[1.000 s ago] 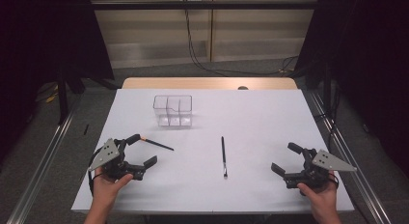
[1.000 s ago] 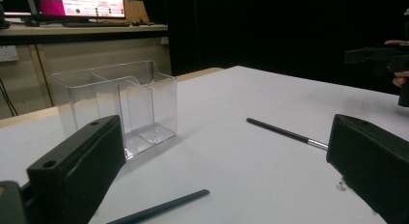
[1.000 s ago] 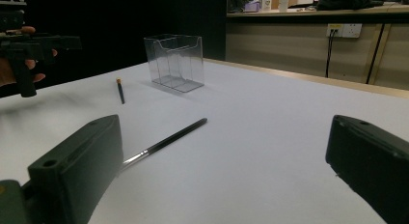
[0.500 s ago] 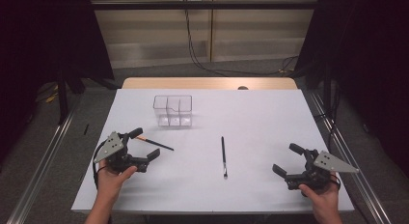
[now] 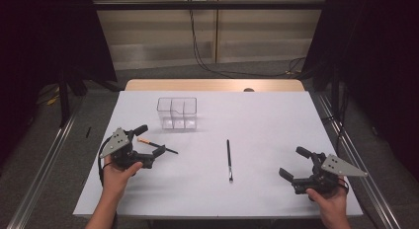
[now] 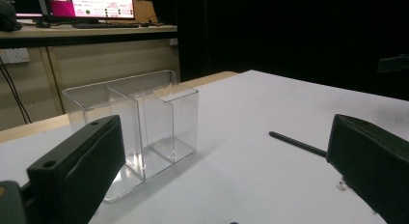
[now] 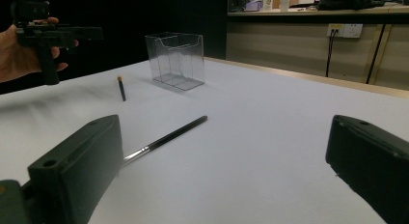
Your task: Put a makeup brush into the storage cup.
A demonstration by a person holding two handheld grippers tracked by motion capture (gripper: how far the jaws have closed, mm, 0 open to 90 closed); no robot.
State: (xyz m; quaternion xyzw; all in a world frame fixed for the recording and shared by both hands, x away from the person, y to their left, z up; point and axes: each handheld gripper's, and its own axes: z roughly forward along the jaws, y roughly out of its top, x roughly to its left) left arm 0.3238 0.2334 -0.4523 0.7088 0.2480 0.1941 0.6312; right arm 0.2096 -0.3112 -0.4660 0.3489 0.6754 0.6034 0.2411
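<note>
A clear three-compartment organizer stands empty at the back left of the white table. A black pencil with an orange end lies in front of it. My left gripper hovers open over that pencil, its jaws on either side of it, held above the table. A thin black brush lies mid-table, seen also from the left gripper. My right gripper is open and empty near the front right; its view shows the brush, pencil and organizer.
The table's wooden far edge lies behind the white sheet. Metal rails run along both sides on the floor. Cables hang at the back wall. White surface lies open between the brush and my right gripper.
My left gripper has moved forward, away from the person and to the right, over the orange-ended pencil. The right gripper has stayed nearly still.
</note>
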